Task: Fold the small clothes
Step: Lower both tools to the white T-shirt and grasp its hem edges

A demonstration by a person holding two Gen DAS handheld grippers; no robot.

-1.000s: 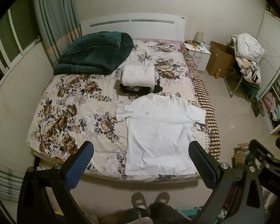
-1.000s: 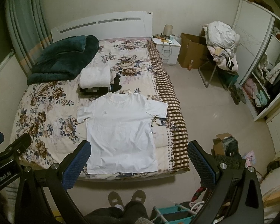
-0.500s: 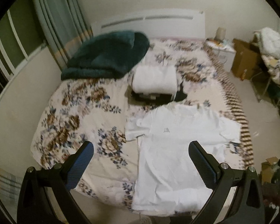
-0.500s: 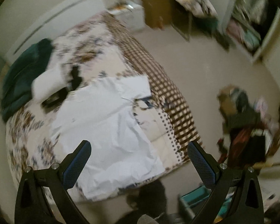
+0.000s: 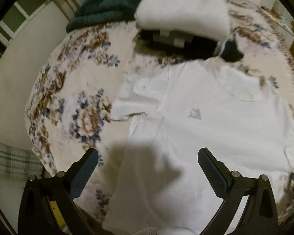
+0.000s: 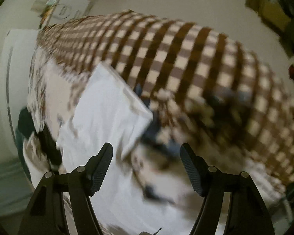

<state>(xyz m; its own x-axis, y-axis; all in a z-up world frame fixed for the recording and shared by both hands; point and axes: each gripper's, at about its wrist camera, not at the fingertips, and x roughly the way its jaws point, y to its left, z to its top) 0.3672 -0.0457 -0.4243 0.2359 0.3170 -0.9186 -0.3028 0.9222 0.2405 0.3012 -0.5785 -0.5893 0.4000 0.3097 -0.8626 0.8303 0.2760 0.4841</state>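
Observation:
A white T-shirt [image 5: 205, 121] lies flat, front up, on the floral bedspread [image 5: 72, 90]. Its left sleeve [image 5: 135, 105] lies to the upper left of my left gripper [image 5: 148, 162], which is open and empty, hovering low over the shirt's left side. In the right wrist view the shirt's right sleeve [image 6: 111, 107] shows, blurred, just ahead and left of my right gripper [image 6: 147, 156]. That gripper is open and empty above the bed beside the sleeve.
A stack of folded clothes, white on top [image 5: 184, 17] over dark ones, sits beyond the shirt's collar. A dark green blanket [image 5: 111, 5] lies at the head of the bed. The brown checked bed side [image 6: 196, 62] drops to the floor on the right.
Both grippers have dropped down close to the bed. The left moved in over the shirt's left side, the right swung toward the right sleeve. Both stay open.

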